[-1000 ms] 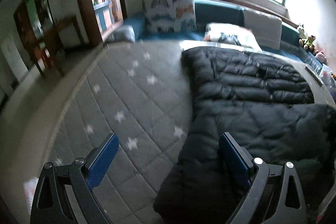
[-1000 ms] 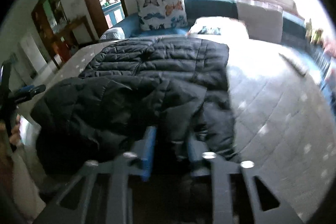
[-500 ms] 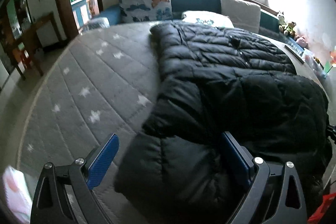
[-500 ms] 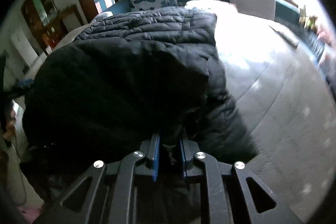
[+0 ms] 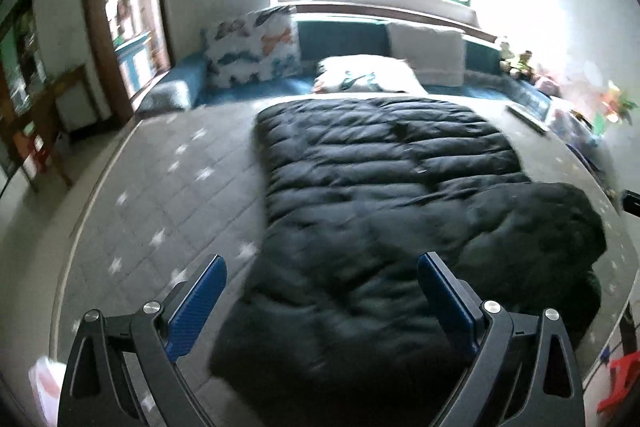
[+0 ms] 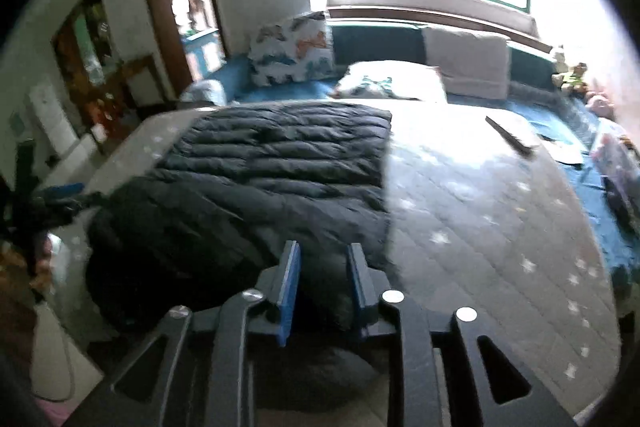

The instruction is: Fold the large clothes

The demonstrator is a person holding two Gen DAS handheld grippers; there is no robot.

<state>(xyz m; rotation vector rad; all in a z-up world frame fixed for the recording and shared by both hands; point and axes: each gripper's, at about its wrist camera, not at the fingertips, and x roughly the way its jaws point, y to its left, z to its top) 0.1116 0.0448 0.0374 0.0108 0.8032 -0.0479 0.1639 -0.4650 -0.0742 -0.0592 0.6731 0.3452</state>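
Just ahead of left hand-held gripper [image 5: 322, 277]: jacket [image 5: 384, 203]

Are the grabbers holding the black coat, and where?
Left gripper is open, holding nothing. Right gripper has a gap between its fingers above the coat's near edge; whether it grips is unclear.

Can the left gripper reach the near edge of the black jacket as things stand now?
Probably yes. The left gripper is wide open above the black jacket, whose near edge lies between its fingers, with nothing in the way.

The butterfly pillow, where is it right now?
The butterfly pillow leans on the blue sofa under the window, left of the white cushion.
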